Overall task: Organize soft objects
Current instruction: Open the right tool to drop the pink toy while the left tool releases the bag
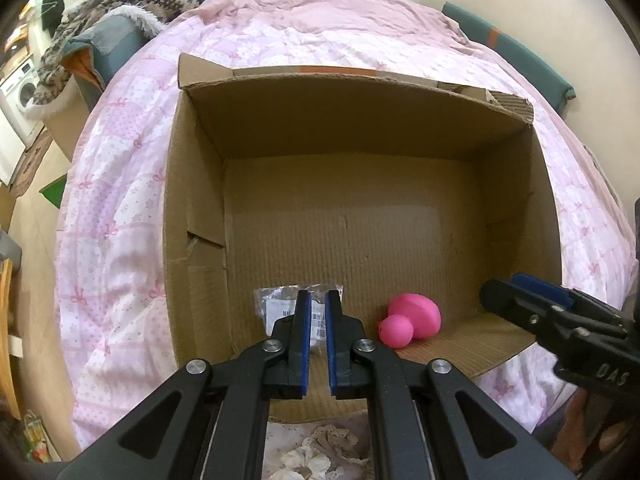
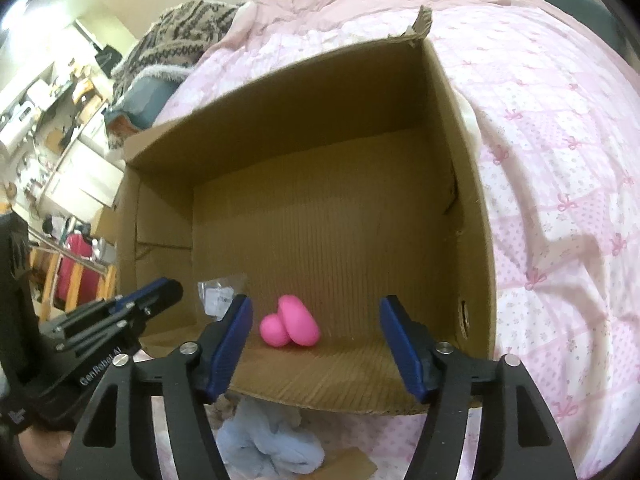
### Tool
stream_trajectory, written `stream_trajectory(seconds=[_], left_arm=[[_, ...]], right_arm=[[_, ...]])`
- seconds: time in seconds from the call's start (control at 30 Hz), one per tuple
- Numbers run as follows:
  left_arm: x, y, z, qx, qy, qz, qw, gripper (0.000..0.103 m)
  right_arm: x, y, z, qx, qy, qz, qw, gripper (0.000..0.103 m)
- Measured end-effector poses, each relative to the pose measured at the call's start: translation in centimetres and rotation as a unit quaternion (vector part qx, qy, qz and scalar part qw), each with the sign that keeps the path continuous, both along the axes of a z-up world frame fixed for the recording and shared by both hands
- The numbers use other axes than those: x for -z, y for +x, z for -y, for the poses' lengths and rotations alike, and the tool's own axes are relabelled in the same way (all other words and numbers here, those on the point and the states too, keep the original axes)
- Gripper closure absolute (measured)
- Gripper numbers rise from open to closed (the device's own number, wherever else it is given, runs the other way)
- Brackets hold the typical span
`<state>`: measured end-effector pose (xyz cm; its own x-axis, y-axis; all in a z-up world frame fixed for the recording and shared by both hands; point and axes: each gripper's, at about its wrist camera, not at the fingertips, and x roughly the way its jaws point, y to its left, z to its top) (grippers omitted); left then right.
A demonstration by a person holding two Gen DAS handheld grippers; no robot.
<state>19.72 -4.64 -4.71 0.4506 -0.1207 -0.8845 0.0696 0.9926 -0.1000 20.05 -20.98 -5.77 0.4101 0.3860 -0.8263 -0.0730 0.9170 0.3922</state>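
The left tool (image 1: 318, 300) has its blue pads drawn together, empty. The right tool (image 2: 316, 320) gapes, empty, above the smooth, rounded pink toy (image 2: 290, 326) lying inside the corrugated cardboard box (image 1: 192, 184) on the quilted bed (image 2: 560, 160).

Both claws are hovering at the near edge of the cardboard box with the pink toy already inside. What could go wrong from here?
1. The pink toy looks rounded and lies by the box's low near flap; a nudge might roll it out.
2. The left claw and right claw sit close together and could collide.
3. The blue cloth lies under the right claw, just outside the flap; grabbing it might snag the cardboard edge.
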Motion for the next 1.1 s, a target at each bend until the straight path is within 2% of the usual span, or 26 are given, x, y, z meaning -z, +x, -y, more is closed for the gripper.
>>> stream_trajectory(seconds=[0.07,0.1,0.17,0.2,0.23,0.33,0.57,0.8,0.93,1.1], left_arm=[[-0.2,0.0,-0.2,-0.004,-0.001,0.002,1.0,0.087],[-0.3,-0.1,-0.4,-0.008,-0.001,0.004,1.0,0.077],[-0.7,-0.3,-0.6,-0.013,-0.002,0.008,0.9999,0.056],[-0.9,-0.4,-0.7,-0.018,0.0,0.012,0.9998,0.037],[-1.1,-0.6,-0.8,-0.021,0.002,0.016,0.9997,0.027],[-1.6,-1.1,-1.0,-0.016,-0.001,0.028,0.9995,0.027],[-2.7,-2.0,-2.0,-0.034,0.011,0.044,0.9984,0.027],[-4.3,-3.4,-2.7,-0.051,0.011,0.066,0.9965,0.027],[-5.1,-4.3,-3.0,-0.057,0.02,0.075,0.9954,0.027],[-5.5,-5.4,-3.6,-0.062,0.011,0.076,0.9952,0.027]], right_arm=[[-0.2,0.0,0.3,0.005,0.006,0.003,1.0,0.026],[-0.3,0.0,0.4,0.007,0.006,0.006,1.0,0.024],[-0.5,0.0,0.6,0.011,0.005,0.007,1.0,0.019],[-0.5,0.0,0.7,0.014,0.006,0.006,1.0,0.015],[-0.5,-0.1,0.9,0.018,0.01,0.006,1.0,0.011],[-0.7,0.0,1.2,0.028,0.018,0.006,0.999,0.007],[-1.0,-0.4,1.4,0.036,0.014,0.005,0.999,0.007],[-2.5,-1.8,1.5,0.034,0.0,0.037,0.999,0.007],[-3.1,-2.5,1.7,0.034,-0.004,0.044,0.998,0.007],[-3.6,-3.5,2.0,0.038,-0.007,0.05,0.998,0.007]])
